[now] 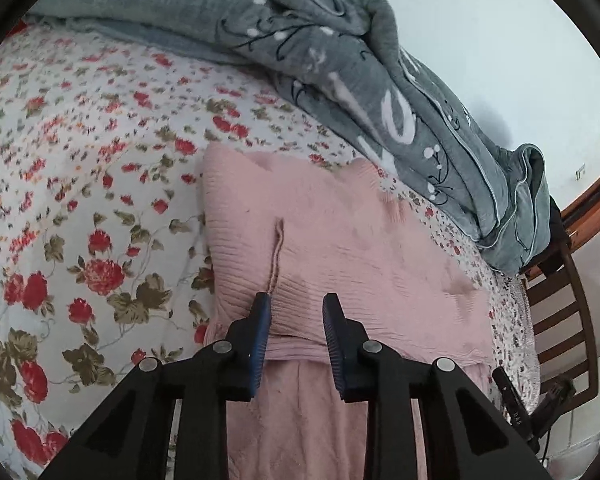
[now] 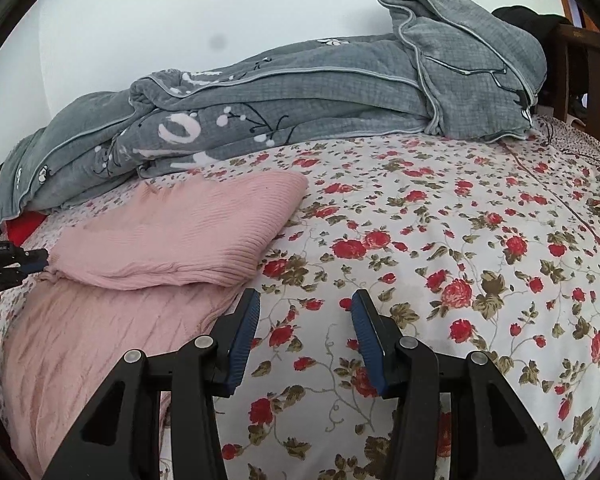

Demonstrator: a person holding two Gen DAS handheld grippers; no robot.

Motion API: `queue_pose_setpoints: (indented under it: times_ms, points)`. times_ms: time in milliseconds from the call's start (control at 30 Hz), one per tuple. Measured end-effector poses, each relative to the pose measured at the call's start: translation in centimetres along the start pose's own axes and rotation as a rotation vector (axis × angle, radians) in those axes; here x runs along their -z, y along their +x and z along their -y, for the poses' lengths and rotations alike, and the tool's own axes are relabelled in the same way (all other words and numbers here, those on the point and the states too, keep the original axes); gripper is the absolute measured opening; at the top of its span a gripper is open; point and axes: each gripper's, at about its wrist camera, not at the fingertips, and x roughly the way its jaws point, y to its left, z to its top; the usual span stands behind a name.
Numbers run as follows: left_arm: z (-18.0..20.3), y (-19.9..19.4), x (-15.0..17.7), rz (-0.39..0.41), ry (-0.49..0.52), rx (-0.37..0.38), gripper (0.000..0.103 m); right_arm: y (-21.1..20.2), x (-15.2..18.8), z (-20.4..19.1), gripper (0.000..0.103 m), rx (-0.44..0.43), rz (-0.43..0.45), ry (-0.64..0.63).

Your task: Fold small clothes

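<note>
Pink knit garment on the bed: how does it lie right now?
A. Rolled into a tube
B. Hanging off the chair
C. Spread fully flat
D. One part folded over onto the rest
D: the pink knit garment has its upper layer doubled back over the lower one on the floral bedsheet.

Bed w/ white sheet (image 2: 440, 248), red rose print. Pink knit garment (image 2: 172, 232) lies on it at left in the right wrist view, far part folded over onto near part. Grey blanket (image 2: 300, 96) bunched along far edge by the wall, just beyond the pink knit. Rest of sheet to the right is bare.
</note>
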Motion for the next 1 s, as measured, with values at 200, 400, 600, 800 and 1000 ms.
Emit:
queue_pose_setpoints:
  times_ms: [200,400,600,800,1000]
  points:
    - [-0.2,-0.4,0.7,-0.021,0.014,0.064,0.051,-0.1,0.0,0.2,0.048,-0.014,0.002,0.011]
    - [-0.2,-0.5,0.5,-0.035,-0.013,0.082,0.055,-0.1,-0.1,0.3,0.048,-0.027,0.005,0.025]
    - [0.3,0.6,-0.3,-0.048,-0.041,0.111,0.048,-0.1,-0.1,0.6,0.048,-0.039,0.006,0.044]
    - [0.9,1.0,-0.2,-0.028,-0.060,0.146,0.040,-0.1,-0.1,0.6,0.048,-0.037,0.007,0.045]
    - [0.8,1.7,0.0,0.018,-0.050,0.101,0.013,-0.1,-0.1,0.7,0.048,-0.038,0.005,0.048]
